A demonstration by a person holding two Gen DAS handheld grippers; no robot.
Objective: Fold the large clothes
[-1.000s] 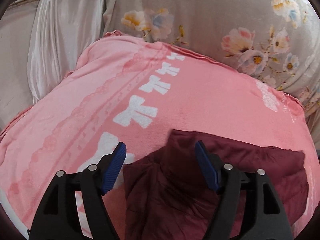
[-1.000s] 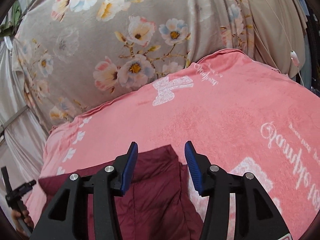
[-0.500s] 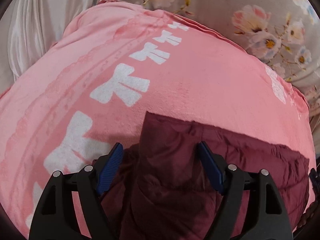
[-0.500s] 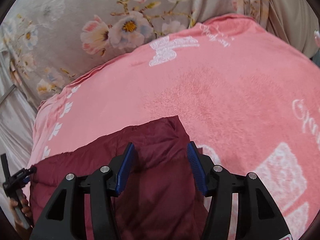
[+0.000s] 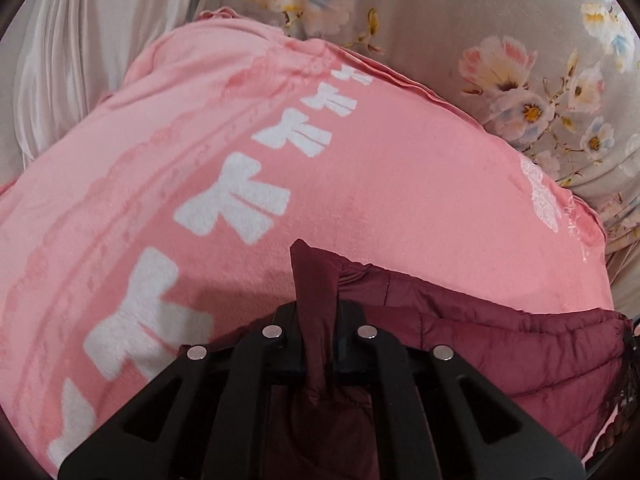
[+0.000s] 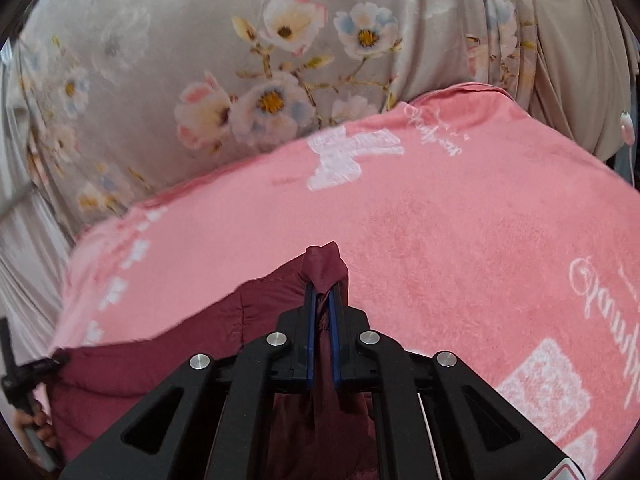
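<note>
1. maroon padded jacket (image 5: 500, 344) lies low in both frames on the pink blanket (image 5: 360, 184).
2. left tongs (image 5: 320, 320) have just closed, clamped on a pinched corner.
3. right tongs (image 6: 322, 300) have just closed on the other corner.
4. risk: slick quilted fabric may slide out when lifted, since each bite is thin.
5. uneven pulls could skew the fold.

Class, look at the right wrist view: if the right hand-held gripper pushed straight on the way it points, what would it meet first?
The right hand-held gripper, its jaws just closed on a pinch of the maroon jacket, points down at the pink blanket. It would probably meet that blanket first, just past the pinched fabric; depth is hard to judge.
</note>
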